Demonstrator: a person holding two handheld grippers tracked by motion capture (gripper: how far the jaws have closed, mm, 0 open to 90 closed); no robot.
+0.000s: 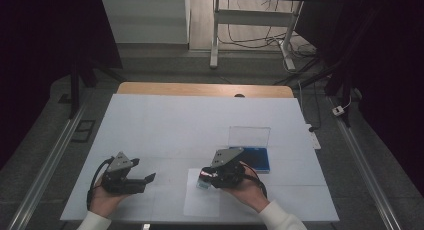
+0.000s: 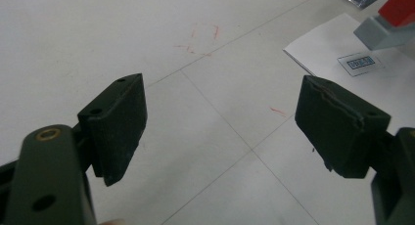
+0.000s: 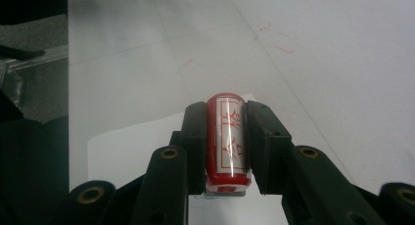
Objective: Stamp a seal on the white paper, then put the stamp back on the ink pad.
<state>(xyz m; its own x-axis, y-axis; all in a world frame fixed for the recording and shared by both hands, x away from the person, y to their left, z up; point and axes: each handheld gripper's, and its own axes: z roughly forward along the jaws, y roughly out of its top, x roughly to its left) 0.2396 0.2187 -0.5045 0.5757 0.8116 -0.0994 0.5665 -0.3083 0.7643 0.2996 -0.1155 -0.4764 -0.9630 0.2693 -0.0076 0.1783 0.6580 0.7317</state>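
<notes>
One stamp (image 3: 228, 142) clenched in the right gripper (image 1: 209, 177) above the paper (image 1: 202, 202); left gripper (image 1: 148, 180) beside it released, empty; stamping looks unfinished.

A: What have you got in your right gripper (image 3: 226, 151)?

B: A red stamp (image 3: 226, 137), clamped between the two black jaws. Its top carries a white label with red characters inside a red border, and a grey base shows at its lower end.

A: Where is it sitting?

B: You're holding it over a white sheet of paper (image 1: 201, 202) lying near the front edge of the table. From your left gripper's camera the stamp's red and grey body (image 2: 391, 20) hangs just above the sheet, beside a small rectangular printed mark (image 2: 359, 63) on the paper.

A: And the case?

B: The blue case (image 1: 256, 157) lies open just behind, its clear lid upright
</notes>
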